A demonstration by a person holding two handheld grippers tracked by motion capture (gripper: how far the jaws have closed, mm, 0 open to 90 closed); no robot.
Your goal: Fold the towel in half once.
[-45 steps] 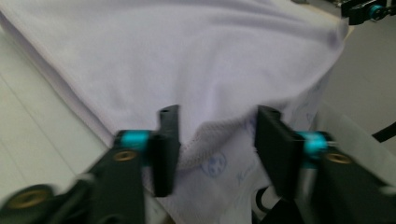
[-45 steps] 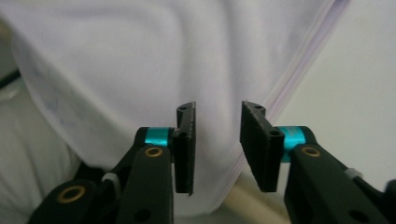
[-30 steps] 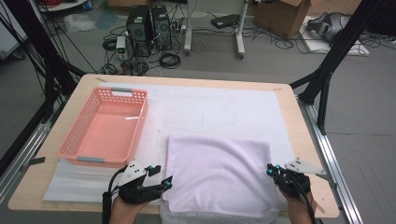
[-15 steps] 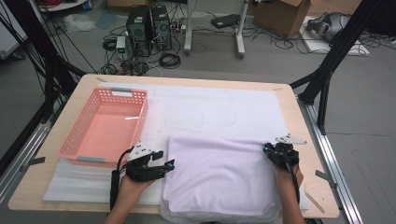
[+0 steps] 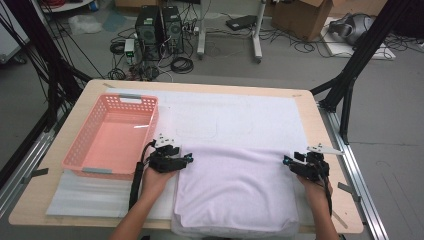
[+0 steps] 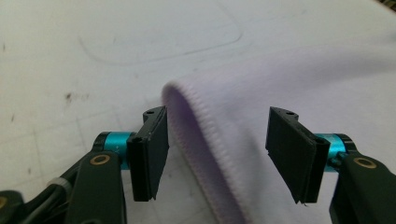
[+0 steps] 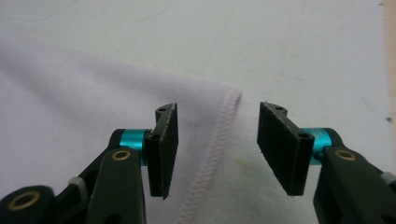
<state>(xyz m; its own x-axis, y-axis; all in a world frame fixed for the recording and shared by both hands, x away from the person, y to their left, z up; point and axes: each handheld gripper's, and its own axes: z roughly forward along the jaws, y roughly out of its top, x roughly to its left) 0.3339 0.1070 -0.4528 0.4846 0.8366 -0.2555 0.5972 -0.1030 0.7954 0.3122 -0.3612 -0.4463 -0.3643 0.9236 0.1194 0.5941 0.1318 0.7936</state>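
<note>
High view: the folded lilac towel point(image 5: 235, 187) lies on the counter point(image 5: 320, 125), beside the pink basket point(image 5: 112, 137).

Left hand-held gripper point(image 6: 217, 149) view: jaws open astride the fold; release cleanly.

Right hand-held gripper point(image 7: 217, 144) view: jaws, just opened, straddle the hem; lift straight off.

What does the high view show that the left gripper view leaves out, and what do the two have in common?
High view alone: the pink basket, the right gripper at the cloth's far right corner, both forearms, and the floor beyond the table.
Left gripper view alone: the stitched hem of the folded edge, lying between open jaws without touching the pads.
Shared: the lilac cloth, the white mat, and the left gripper.
</note>
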